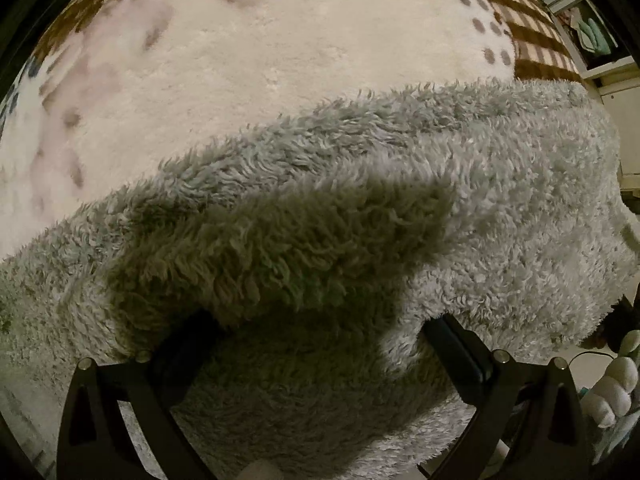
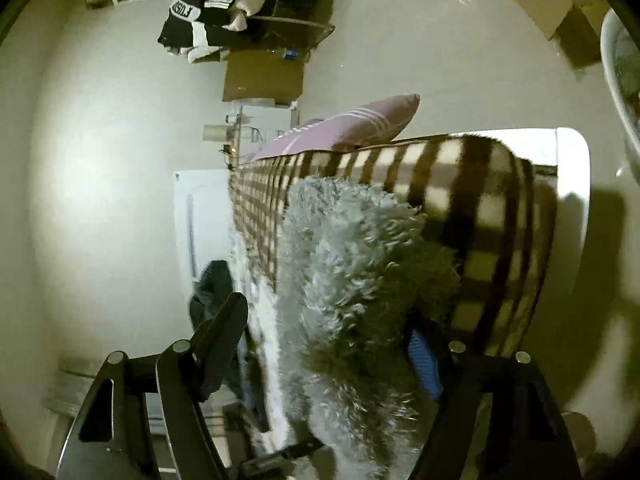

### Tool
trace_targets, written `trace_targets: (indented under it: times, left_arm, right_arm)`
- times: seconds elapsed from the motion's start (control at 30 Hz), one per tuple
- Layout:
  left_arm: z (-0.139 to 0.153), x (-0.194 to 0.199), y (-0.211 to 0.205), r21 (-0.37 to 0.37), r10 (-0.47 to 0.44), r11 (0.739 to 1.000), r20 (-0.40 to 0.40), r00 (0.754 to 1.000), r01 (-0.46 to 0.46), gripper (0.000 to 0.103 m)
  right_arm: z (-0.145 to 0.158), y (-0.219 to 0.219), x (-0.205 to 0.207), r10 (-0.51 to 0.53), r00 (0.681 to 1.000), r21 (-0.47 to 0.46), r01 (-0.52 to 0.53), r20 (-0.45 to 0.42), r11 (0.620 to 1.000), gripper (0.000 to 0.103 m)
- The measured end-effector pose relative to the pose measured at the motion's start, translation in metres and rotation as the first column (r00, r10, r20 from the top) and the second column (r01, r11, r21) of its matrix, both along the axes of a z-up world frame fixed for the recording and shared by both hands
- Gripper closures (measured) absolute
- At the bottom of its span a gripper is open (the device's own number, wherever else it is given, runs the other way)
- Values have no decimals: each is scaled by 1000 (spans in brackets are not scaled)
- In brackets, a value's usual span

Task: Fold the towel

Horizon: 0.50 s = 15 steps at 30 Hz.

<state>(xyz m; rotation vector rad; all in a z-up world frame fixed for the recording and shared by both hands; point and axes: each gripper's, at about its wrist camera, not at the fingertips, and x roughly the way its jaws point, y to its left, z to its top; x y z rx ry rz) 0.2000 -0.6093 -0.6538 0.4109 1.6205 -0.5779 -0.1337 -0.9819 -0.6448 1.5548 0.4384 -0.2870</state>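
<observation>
Towel (image 1: 360, 208), grey and shaggy, lies doubled across the lower half of the left wrist view on a cream spotted blanket (image 1: 280, 40), likely just laid over for a fold. Left gripper (image 1: 316, 352) stands wide above it, gripping nothing; right gripper (image 2: 320, 344) straddles the towel's edge, also apart, pads seemingly not pressing. A checked bedcover (image 2: 460, 184) and pink pillow (image 2: 352, 124) lie beyond, upper centre.

You'll find just one bit of text: white letters on a black band of the black-and-white garment (image 2: 192, 28) piled on the shelf, right wrist view, top. They show upside down & partly cut off, approx. "FUS", rest unreadable. Left wrist view: no text.
</observation>
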Motion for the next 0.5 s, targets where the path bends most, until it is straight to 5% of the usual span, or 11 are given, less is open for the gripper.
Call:
trace_targets:
  times: [0.2,0.37,0.5]
  left_arm:
    - [1,3,2,5,-1,1000,-2,1000,1,0]
    - [2,7,2,11,3,1000,-12,1000,-3,0]
    - [1,7,0,14,14,1000,-5,1000,-14,0]
  right_arm:
    - [-19,8,7,85,985,-21,-89,-152,996,27]
    - [-9,7,-2,-3,1000,7,3,30,1000,32]
    - [-15,0,12,19,998,-43,-22,-68,999,32]
